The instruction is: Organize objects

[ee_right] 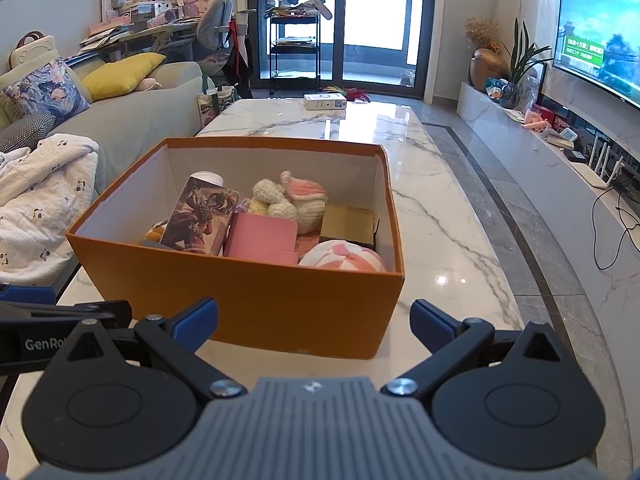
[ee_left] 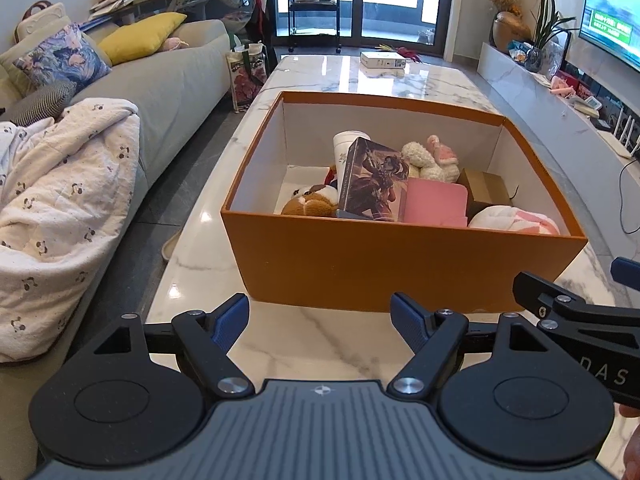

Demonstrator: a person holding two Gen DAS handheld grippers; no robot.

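Note:
An orange cardboard box (ee_left: 360, 264) (ee_right: 280, 300) stands on the marble table (ee_left: 304, 344) (ee_right: 440, 208). Inside lie an illustrated book (ee_left: 370, 180) (ee_right: 200, 216), a pink box (ee_left: 436, 202) (ee_right: 260, 236), a crocheted cream and pink toy (ee_left: 432, 160) (ee_right: 292, 200), a small gold box (ee_left: 486, 190) (ee_right: 346, 222), a pink-and-white ball (ee_left: 516, 222) (ee_right: 340, 258), a brown plush (ee_left: 310, 200) and a white cup (ee_left: 346, 142). My left gripper (ee_left: 320, 322) hangs open just before the box's near wall, nothing between its fingers. My right gripper (ee_right: 314, 320) is open too, empty, in front of the box.
A white carton (ee_left: 382, 60) (ee_right: 325, 101) lies at the table's far end. A grey sofa (ee_left: 172, 92) with a quilt (ee_left: 60, 208) and cushions runs along the left. The TV console (ee_right: 560, 152) lines the right wall. A black trolley (ee_right: 294, 48) stands by the glass doors.

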